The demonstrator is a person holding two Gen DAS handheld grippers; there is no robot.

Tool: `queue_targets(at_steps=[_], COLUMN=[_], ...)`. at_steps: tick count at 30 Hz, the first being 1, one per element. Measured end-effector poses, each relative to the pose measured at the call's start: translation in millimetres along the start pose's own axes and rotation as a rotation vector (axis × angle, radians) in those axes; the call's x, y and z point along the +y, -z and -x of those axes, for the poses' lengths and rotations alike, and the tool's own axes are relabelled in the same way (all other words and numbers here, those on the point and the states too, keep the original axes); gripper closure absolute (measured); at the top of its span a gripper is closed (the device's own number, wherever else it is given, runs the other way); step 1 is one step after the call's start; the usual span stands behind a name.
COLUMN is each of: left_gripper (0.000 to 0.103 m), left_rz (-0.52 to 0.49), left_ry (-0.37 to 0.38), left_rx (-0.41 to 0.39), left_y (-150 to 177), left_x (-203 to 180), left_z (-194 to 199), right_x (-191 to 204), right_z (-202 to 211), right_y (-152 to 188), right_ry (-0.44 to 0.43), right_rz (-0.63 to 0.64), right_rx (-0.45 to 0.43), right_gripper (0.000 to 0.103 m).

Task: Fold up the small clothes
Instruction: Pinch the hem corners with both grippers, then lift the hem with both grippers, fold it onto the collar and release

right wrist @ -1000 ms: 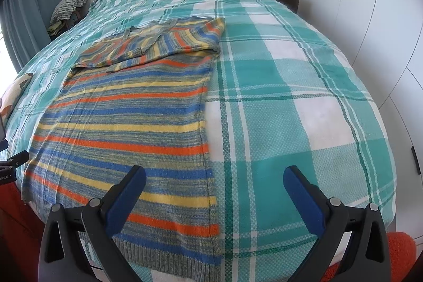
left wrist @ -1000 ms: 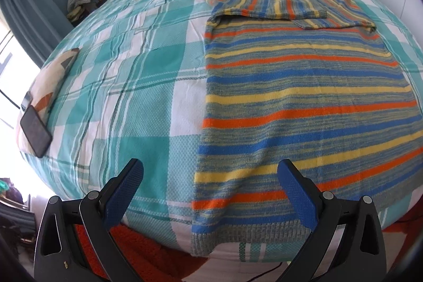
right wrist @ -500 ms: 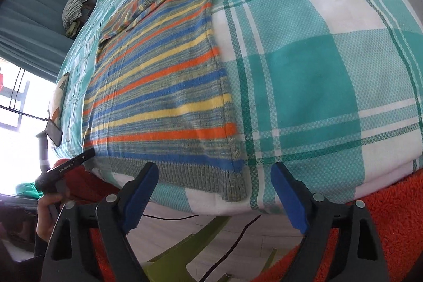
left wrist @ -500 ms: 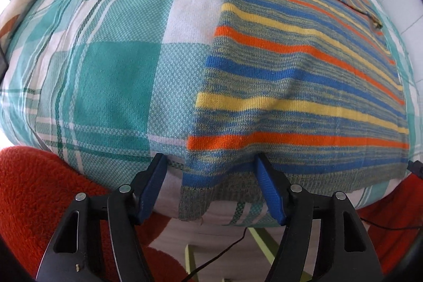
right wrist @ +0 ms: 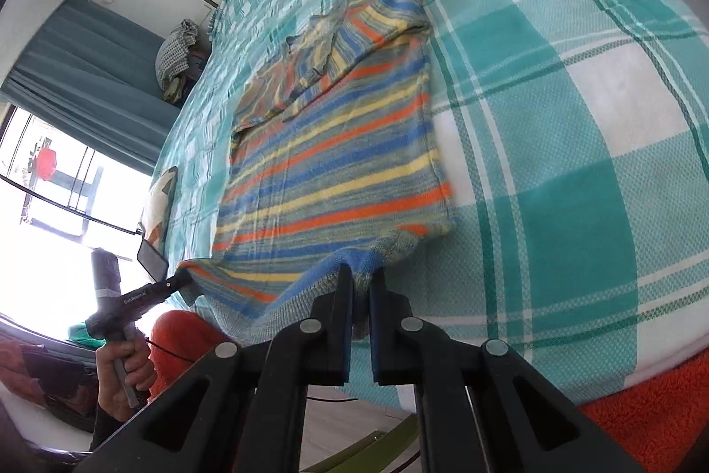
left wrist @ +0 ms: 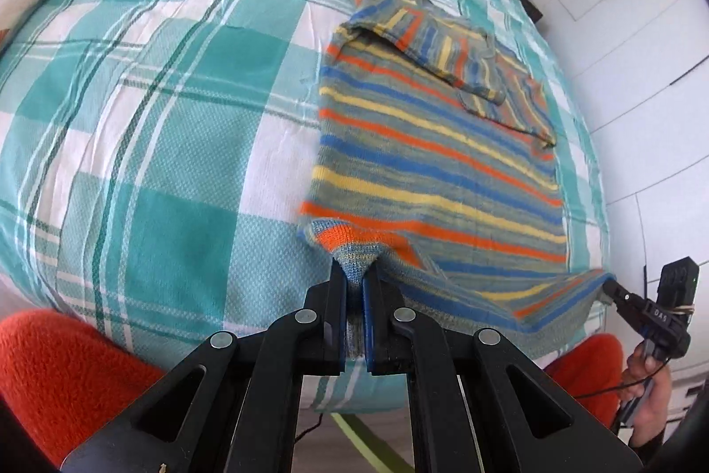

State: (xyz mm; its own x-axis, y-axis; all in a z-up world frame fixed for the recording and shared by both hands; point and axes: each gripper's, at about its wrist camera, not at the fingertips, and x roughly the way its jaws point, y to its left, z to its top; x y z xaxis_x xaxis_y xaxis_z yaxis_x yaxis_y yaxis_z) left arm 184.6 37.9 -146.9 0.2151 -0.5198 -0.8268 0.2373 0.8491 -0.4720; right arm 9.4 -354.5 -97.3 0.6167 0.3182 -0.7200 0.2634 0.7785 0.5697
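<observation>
A striped knit sweater [left wrist: 434, 162] in orange, blue, yellow and grey lies flat on the bed, its sleeves folded across the chest at the far end. My left gripper [left wrist: 353, 273] is shut on the hem's near left corner and lifts it off the bed. My right gripper [right wrist: 361, 275] is shut on the hem's near right corner of the sweater [right wrist: 328, 171]. The hem hangs taut between them. The right gripper also shows in the left wrist view [left wrist: 611, 289], and the left gripper in the right wrist view [right wrist: 181, 278].
The bed has a teal and white plaid cover [left wrist: 146, 127]. A patterned cushion [right wrist: 159, 202] and a dark phone [right wrist: 150, 260] lie at its left edge. An orange fleece blanket [left wrist: 57, 375] lies below the near edge. White wardrobe doors [left wrist: 642, 52] stand on the right.
Both grippers moved in to the hem and closed on its two near corners. The hem is now lifted off the bed's edge.
</observation>
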Motion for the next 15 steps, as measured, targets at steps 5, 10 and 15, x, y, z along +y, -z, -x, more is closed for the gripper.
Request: queue_targets(at_steps=[5, 10, 15], left_gripper=[0.099, 0.099, 0.099], left_rz=[-0.023, -0.006, 0.038], left_ry=[0.011, 0.001, -0.032], left_rx=[-0.1, -0.124, -0.075], left_y=[-96, -186, -249], left_x=[-11, -19, -20], left_z=[-17, -50, -100], right_x=[10, 6, -10], right_z=[-19, -49, -98], right_y=[-86, -182, -259], right_ry=[0.027, 0.064, 0.085], right_rz=[0.057, 0.081, 0.039], right_rx=[-0.128, -0.203, -0.177], right_gripper=[0.097, 0.097, 0.097])
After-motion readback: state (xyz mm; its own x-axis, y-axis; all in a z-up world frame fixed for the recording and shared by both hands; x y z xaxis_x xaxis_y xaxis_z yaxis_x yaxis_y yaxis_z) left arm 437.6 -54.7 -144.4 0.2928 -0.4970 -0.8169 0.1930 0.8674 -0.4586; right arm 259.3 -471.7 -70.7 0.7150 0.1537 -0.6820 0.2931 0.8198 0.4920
